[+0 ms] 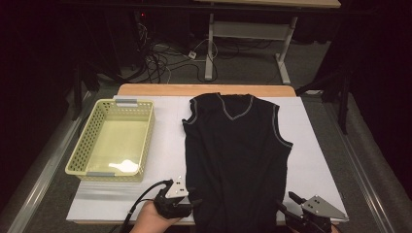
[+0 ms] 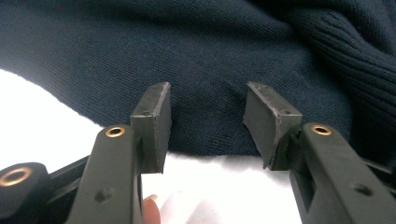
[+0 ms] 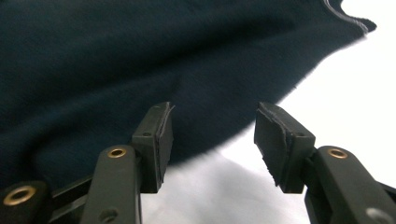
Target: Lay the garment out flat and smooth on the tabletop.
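Note:
A black sleeveless knitted vest with grey trim at its V-neck and armholes lies flat on the white table cover, neck toward the far edge. My left gripper sits at the vest's near left hem corner. In the left gripper view its jaws stand apart over the dark knit, and the pads are not pressing on it. My right gripper is at the near right hem. Its jaws are also apart, with the cloth edge just beyond them.
A pale yellow perforated basket stands on the left side of the table, with nothing in it. Bare white cover lies to the vest's right. Beyond the table are a desk frame and floor cables.

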The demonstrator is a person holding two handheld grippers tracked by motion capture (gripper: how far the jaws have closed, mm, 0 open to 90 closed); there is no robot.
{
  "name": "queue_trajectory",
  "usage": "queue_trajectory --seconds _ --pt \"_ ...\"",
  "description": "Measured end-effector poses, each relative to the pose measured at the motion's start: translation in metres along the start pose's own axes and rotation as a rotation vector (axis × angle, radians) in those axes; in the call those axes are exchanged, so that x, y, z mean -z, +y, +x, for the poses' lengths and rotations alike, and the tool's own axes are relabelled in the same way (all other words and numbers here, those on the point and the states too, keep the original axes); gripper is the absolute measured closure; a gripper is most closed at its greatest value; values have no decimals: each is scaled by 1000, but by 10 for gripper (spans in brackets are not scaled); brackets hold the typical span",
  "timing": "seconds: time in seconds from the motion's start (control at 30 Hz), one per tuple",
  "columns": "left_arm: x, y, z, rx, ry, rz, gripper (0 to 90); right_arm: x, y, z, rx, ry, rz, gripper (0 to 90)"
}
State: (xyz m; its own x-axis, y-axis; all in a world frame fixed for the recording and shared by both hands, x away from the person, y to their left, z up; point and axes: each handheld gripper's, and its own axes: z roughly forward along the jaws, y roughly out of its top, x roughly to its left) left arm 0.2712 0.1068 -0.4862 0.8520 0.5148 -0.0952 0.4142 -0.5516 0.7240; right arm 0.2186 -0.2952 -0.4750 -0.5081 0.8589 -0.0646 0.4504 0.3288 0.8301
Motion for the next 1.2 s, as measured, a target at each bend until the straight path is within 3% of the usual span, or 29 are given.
queue_trajectory --seconds 0.1,0.27,0.4,0.53,0.83,1.0,1.2 --pt "0 1 3 17 -20 0 500 -3 1 4 -23 4 9 441" --pt "0 1 4 22 -30 1 500 -15 -2 2 -105 15 61 258" --pt "-1 2 5 22 -38 5 501 -20 -3 9 -53 -12 83 215" --pt "-1 3 8 45 -51 4 522 -18 -6 12 -21 31 58 393" --pt "-1 3 8 40 -47 5 530 -17 -4 19 16 111 53 829" --pt "-1 3 9 47 -56 7 531 -11 -3 19 70 73 69 850" --pt "-3 6 12 46 -72 12 542 6 -14 -2 29 -5 71 849"
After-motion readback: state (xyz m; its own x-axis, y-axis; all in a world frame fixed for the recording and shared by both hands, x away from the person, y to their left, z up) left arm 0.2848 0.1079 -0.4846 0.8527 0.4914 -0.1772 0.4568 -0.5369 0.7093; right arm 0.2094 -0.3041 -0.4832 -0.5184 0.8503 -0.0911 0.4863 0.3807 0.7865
